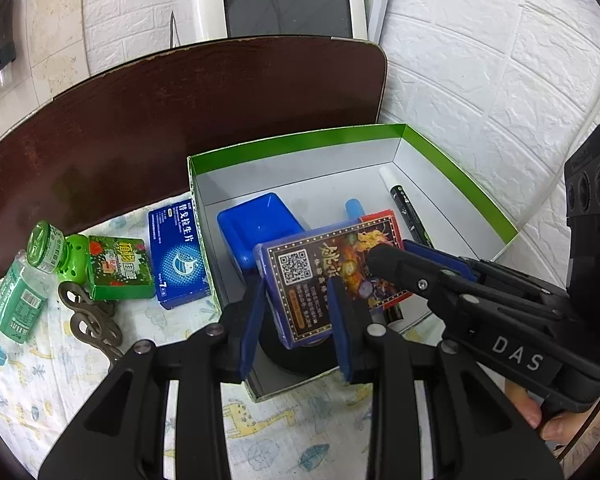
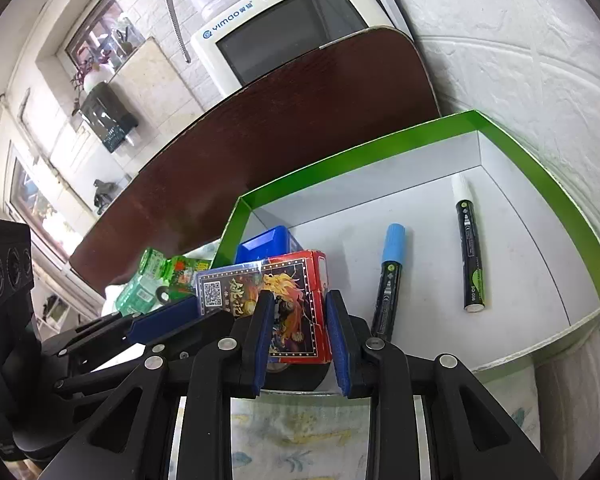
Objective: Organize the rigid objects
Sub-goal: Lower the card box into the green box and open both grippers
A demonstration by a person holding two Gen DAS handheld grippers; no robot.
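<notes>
A wrapped card pack (image 1: 320, 280), blue with a QR code at one end and red at the other, hangs over the near part of a green-rimmed white box (image 1: 300, 140). My left gripper (image 1: 298, 300) is shut on its blue end. My right gripper (image 1: 396, 250) comes in from the right and is shut on the red end. In the right wrist view the right gripper (image 2: 298, 304) clamps the red part of the pack (image 2: 296, 280), and the left gripper (image 2: 204, 314) holds the QR end. A black roll (image 1: 284, 356) lies under the pack, mostly hidden.
The box (image 2: 340, 152) holds a blue case (image 1: 260, 224), a blue-capped marker (image 2: 390, 276) and a white-capped marker (image 2: 469, 248). Left of it on the patterned cloth lie a blue medicine box (image 1: 178, 252), a green carton (image 1: 120, 268), green bottles (image 1: 16, 292) and a metal ornament (image 1: 88, 316). A dark board (image 1: 180, 112) stands behind.
</notes>
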